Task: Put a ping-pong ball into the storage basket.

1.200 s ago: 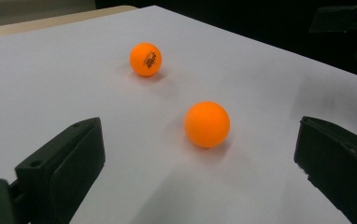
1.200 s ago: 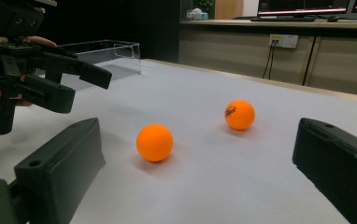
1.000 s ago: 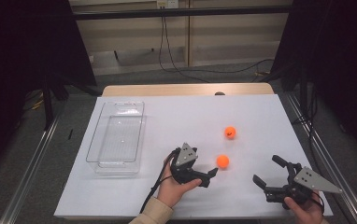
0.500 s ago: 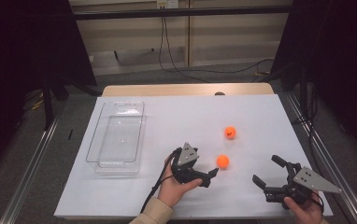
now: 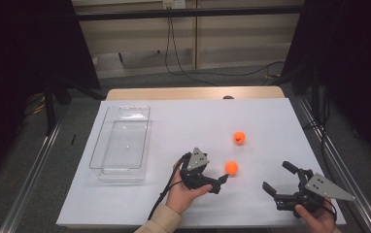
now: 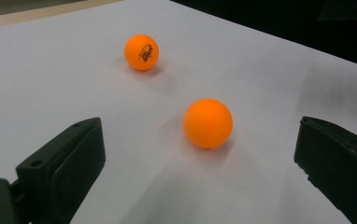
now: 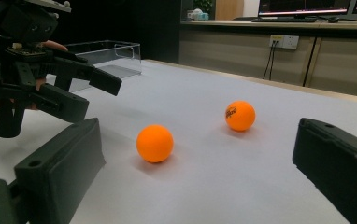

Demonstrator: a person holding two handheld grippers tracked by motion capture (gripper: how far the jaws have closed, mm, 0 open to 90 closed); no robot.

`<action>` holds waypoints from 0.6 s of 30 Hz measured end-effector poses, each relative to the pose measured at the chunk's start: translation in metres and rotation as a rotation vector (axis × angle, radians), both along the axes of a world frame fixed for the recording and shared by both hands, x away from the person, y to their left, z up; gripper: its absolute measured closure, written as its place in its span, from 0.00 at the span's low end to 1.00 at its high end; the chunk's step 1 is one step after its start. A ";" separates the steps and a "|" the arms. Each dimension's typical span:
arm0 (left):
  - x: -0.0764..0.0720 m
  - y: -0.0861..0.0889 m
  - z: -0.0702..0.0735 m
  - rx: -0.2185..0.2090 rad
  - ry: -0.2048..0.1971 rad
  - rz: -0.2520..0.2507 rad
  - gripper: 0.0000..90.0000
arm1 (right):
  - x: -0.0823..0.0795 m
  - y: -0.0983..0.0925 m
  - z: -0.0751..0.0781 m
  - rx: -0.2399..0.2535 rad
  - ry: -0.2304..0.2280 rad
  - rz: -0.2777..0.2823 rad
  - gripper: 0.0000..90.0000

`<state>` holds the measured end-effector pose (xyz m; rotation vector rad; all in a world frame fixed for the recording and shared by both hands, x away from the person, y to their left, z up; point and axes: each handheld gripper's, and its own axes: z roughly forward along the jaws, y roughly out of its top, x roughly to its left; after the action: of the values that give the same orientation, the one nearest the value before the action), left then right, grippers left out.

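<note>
Ball (image 6: 208,123) is sitting untouched between and just ahead of the left gripper's (image 5: 221,177) wide-apart jaws; right gripper (image 5: 279,179) is gaping too.

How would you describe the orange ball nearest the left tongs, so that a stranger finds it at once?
Start from the white table and find the left tongs, held near its front edge. The orange ball lies just ahead of their open tips. Unlike the other ball, farther back, which bears dark print, this one shows a plain face.
</note>
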<state>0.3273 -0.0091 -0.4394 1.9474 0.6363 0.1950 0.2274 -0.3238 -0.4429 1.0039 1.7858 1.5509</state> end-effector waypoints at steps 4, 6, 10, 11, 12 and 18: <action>0.001 -0.002 -0.001 0.008 0.003 0.001 0.02 | 0.000 0.000 0.000 0.000 -0.001 0.001 0.02; 0.002 -0.002 -0.001 0.010 0.001 0.002 0.02 | 0.000 0.000 0.000 0.003 -0.001 0.000 0.02; 0.003 -0.002 -0.002 0.012 0.007 0.005 0.02 | 0.000 0.000 0.000 0.001 0.001 0.000 0.02; 0.003 -0.003 -0.002 0.010 0.008 0.007 0.02 | 0.000 0.000 0.000 0.000 0.000 0.000 0.02; 0.003 -0.003 -0.002 0.014 0.003 0.005 0.02 | 0.000 0.000 0.000 0.000 0.000 0.001 0.02; 0.004 -0.005 -0.004 0.022 0.016 -0.002 0.03 | 0.000 0.000 0.000 0.000 -0.001 0.001 0.02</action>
<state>0.3317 -0.0142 -0.4432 1.9728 0.6453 0.1862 0.2276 -0.3237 -0.4428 1.0025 1.7862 1.5522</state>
